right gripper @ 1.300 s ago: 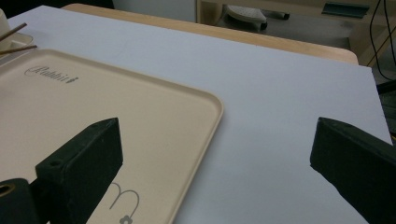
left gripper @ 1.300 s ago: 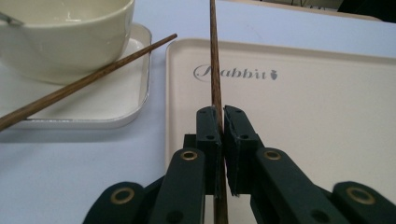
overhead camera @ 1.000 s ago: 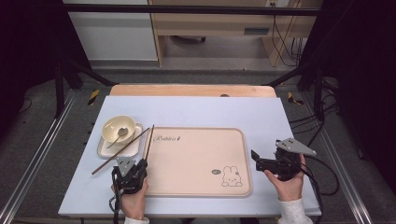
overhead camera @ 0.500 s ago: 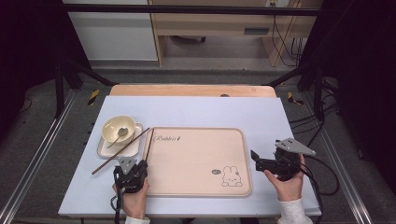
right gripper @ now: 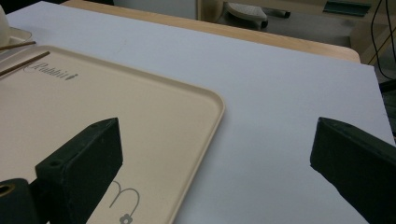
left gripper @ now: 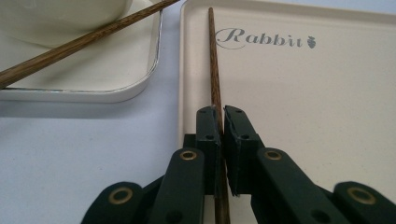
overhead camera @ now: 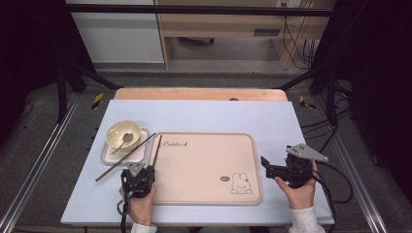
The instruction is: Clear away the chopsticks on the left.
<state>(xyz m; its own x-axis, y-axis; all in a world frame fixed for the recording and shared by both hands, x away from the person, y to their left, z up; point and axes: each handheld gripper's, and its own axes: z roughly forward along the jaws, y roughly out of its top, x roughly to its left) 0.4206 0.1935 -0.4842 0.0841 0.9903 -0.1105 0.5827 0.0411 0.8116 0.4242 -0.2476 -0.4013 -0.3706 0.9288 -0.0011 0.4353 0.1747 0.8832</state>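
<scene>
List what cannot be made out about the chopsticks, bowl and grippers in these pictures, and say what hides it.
- Held chopstick: near end cut off by the bottom edge of the left gripper view, behind the left gripper.
- Bowl: object inside too small to identify, high view.
- Second chopstick: both ends cut off, left gripper view.
- Right gripper: body below the frame edge, right gripper view.

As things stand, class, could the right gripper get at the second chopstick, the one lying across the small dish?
Probably yes. The right gripper is open and empty, and the bare tray lies between it and that chopstick. The left gripper, shut on the other chopstick, sits close by, so it could crowd the approach.
</scene>
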